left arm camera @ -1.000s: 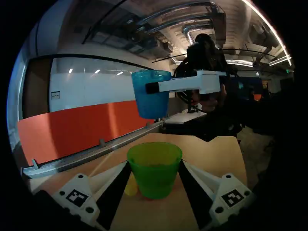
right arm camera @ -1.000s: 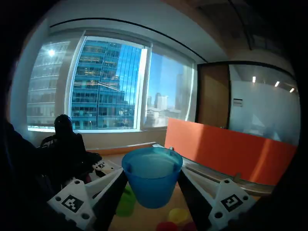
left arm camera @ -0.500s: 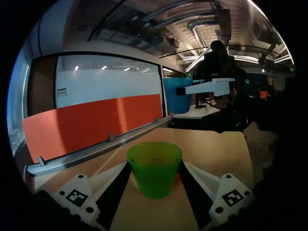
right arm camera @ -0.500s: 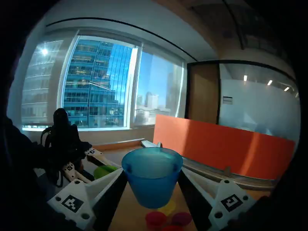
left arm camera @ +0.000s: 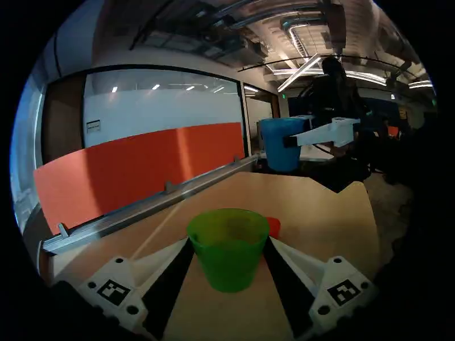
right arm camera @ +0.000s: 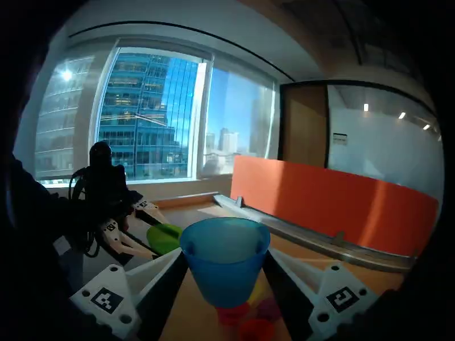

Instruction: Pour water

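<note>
In the left gripper view, my left gripper (left arm camera: 227, 267) is shut on an upright green cup (left arm camera: 228, 248) just above the wooden table (left arm camera: 318, 210). Farther off in that view, the right gripper (left arm camera: 296, 139) holds a blue cup (left arm camera: 280, 143) upright over the table's far end. In the right gripper view, my right gripper (right arm camera: 225, 278) is shut on the blue cup (right arm camera: 224, 260), which stays level. The left gripper (right arm camera: 128, 230) with the green cup (right arm camera: 164, 237) appears at left, held by a person's dark hand. I cannot make out water in either cup.
A red cup (left arm camera: 273, 226) sits on the table behind the green one. Red, pink and yellow cups (right arm camera: 250, 315) lie below the blue cup. An orange partition (left arm camera: 142, 165) with a metal rail (left arm camera: 159, 202) borders the table. Large windows (right arm camera: 142, 119) stand behind.
The right gripper with the blue cup has moved away from the green cup and come down lower, toward the table's far end. The left gripper has turned slightly, keeping its cup.
</note>
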Demonstrator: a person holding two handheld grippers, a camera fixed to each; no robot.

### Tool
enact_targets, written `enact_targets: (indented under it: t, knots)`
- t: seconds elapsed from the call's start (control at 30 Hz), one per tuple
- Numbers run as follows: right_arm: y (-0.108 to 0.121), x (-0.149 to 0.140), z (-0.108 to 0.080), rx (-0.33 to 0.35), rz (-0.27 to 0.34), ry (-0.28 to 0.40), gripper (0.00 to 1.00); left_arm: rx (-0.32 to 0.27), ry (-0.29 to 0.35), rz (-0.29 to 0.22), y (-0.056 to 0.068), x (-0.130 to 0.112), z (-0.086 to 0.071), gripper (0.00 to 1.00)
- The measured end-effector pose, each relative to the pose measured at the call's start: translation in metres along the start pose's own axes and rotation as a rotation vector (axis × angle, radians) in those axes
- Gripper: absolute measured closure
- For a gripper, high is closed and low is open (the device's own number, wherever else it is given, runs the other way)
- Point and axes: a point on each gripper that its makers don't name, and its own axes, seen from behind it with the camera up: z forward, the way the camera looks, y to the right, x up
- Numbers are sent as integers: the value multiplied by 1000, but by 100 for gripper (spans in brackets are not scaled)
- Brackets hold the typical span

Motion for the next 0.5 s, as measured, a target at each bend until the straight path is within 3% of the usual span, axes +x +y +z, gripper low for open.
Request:
enact_targets:
  t: [0.5]
  knots:
    - [-14, -49, 7, 74, -4, -110, 12, -39, -153, -1, 0, -45, 12, 16]
